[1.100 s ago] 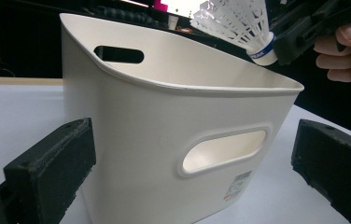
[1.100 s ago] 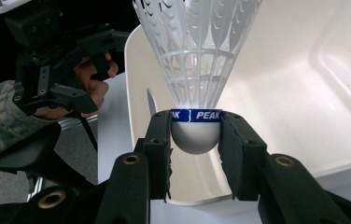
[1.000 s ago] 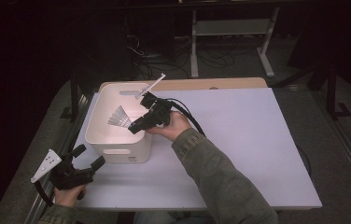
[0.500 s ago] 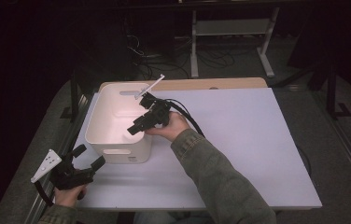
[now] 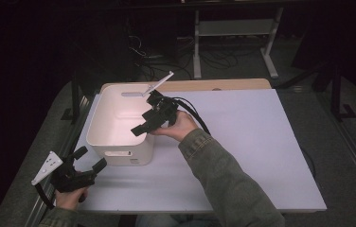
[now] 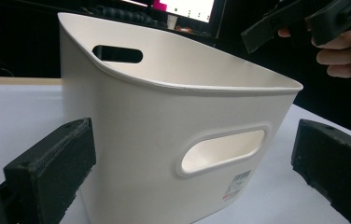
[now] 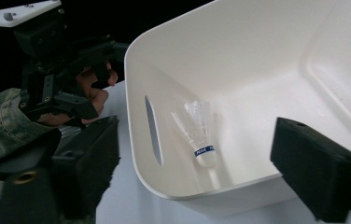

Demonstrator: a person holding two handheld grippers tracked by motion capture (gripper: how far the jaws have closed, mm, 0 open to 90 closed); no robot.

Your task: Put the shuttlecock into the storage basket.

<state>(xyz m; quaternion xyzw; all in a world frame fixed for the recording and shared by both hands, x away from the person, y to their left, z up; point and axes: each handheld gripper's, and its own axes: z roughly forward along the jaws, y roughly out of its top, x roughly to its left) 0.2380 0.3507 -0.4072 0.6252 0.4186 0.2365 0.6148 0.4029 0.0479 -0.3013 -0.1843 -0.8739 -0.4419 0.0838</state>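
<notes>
— Inside the white bin (image 7: 257, 70), what is seen?
— A white-feathered shuttlecock (image 7: 200, 135), lying cork-down by the slotted wall. Over the bin's rim, the right gripper (image 5: 148, 124) has just been opened, empty; beside the bin, the left gripper (image 5: 87, 161) is held open.

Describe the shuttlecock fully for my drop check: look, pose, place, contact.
The shuttlecock is white, with a translucent feather skirt, a blue band and a rounded white cork. It lies inside the white bin, cork toward the near wall, skirt pointing away, by the wall with the handle slot. Nothing grips it; the right gripper is open above the rim.
</notes>
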